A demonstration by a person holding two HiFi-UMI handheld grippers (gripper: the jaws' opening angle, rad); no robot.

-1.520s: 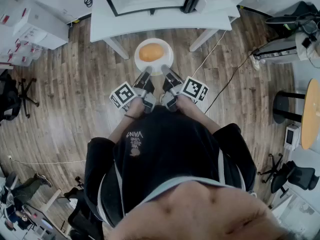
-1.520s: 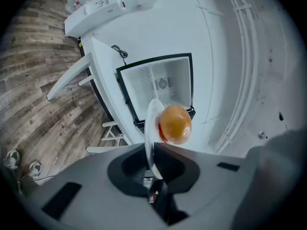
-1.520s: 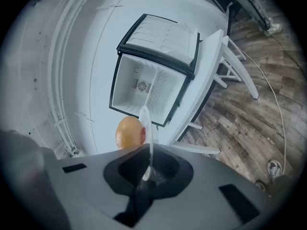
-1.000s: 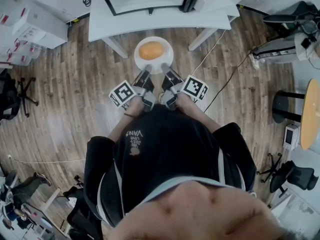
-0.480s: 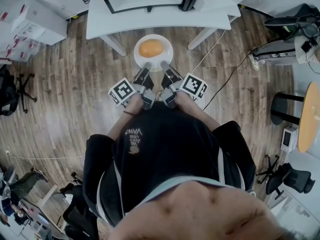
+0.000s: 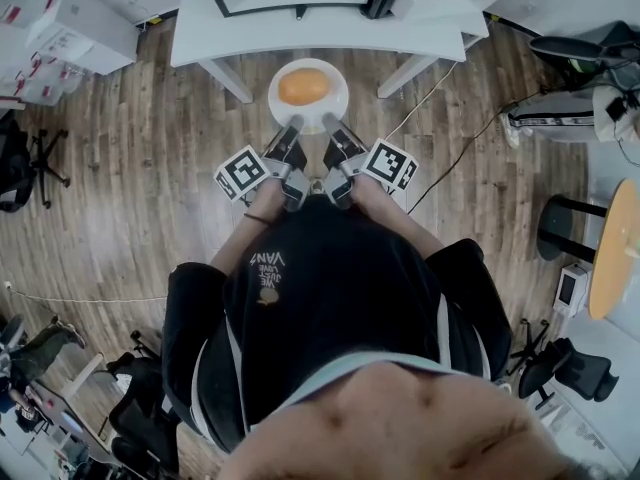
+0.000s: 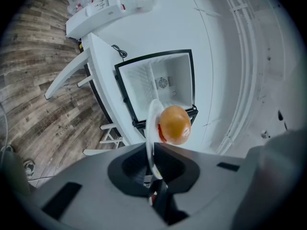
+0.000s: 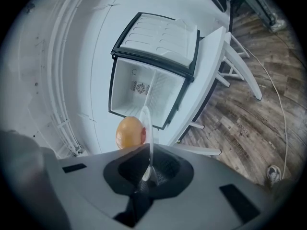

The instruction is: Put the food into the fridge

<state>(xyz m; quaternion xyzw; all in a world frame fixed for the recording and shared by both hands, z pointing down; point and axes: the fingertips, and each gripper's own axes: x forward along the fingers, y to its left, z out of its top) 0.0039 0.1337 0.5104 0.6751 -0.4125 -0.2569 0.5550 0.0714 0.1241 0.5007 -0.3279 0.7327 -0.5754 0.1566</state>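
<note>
A white plate (image 6: pixel 330 110) carries an orange-brown bun (image 6: pixel 303 86). I hold it level in front of me, near the white table. My left gripper (image 6: pixel 292 124) is shut on the plate's near left rim and my right gripper (image 6: pixel 328 122) is shut on its near right rim. In the left gripper view the plate (image 7: pixel 152 128) stands edge-on between the jaws with the bun (image 7: pixel 174 124) beside it. The right gripper view shows the plate (image 8: pixel 147 128) and the bun (image 8: pixel 129 132) likewise. Ahead, the small fridge (image 7: pixel 160 87) stands with its door (image 8: pixel 160 40) open and its white inside bare.
The fridge sits on a white table (image 6: pixel 300 38) with slanted legs (image 6: pixel 228 81). A cable (image 6: pixel 440 183) runs over the wood floor at the right. White boxes (image 6: pixel 60 28) stand at the left, office chairs (image 6: pixel 25 168) and a round table (image 6: pixel 615 248) at the sides.
The plate with the bun has moved a little toward the table and fridge, both grippers with it. Grips are unchanged.
</note>
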